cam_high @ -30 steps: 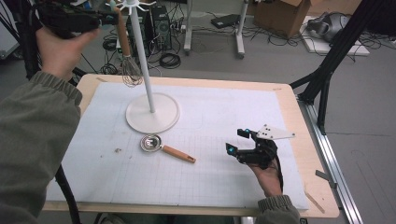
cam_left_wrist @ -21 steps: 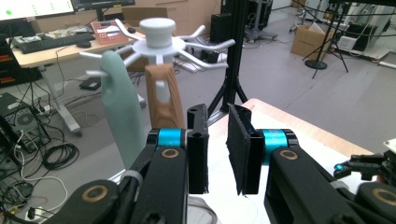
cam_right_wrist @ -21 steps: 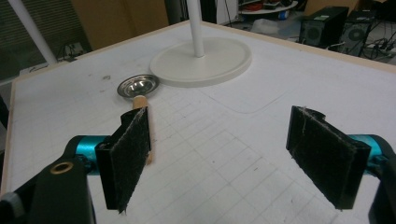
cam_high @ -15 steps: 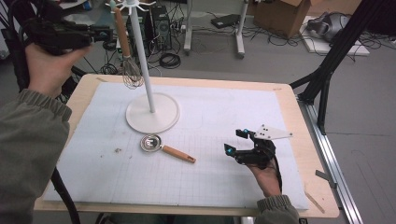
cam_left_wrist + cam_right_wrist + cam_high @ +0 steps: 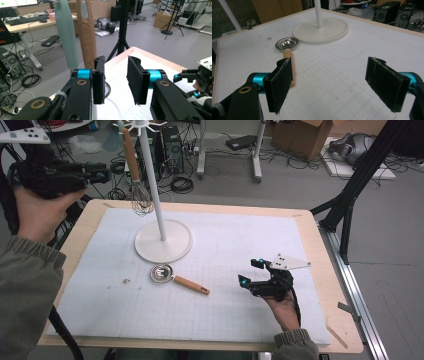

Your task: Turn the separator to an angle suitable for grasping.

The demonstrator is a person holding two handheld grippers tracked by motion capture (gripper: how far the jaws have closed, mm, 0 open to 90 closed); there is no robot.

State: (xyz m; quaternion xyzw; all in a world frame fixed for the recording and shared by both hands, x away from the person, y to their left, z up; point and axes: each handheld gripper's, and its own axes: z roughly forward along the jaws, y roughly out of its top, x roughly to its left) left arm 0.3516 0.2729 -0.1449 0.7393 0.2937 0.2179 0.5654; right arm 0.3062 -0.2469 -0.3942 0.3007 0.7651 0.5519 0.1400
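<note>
Two grippers are counted, one per hand. Nearest, the right gripper is held low over the white gridded mat at its right side, jaws spread wide with nothing between them; its place is unchanged against the earlier frames. One measuring spoon with a steel bowl and wooden handle is seen lying flat on the mat, just in front of the stand's base and well apart from the right gripper; it is unmoved. One white stand is noted upright on its round base at the mat's far left. Two utensils are counted hanging from its top hooks: one whisk with a wooden handle and one pale green handle beside it. Farthest, the left gripper is held off the table's left edge, jaws parted partway and just opened further, nothing gripped. It has been drawn back and lowered from the hooks; the whisk now hangs free.
</note>
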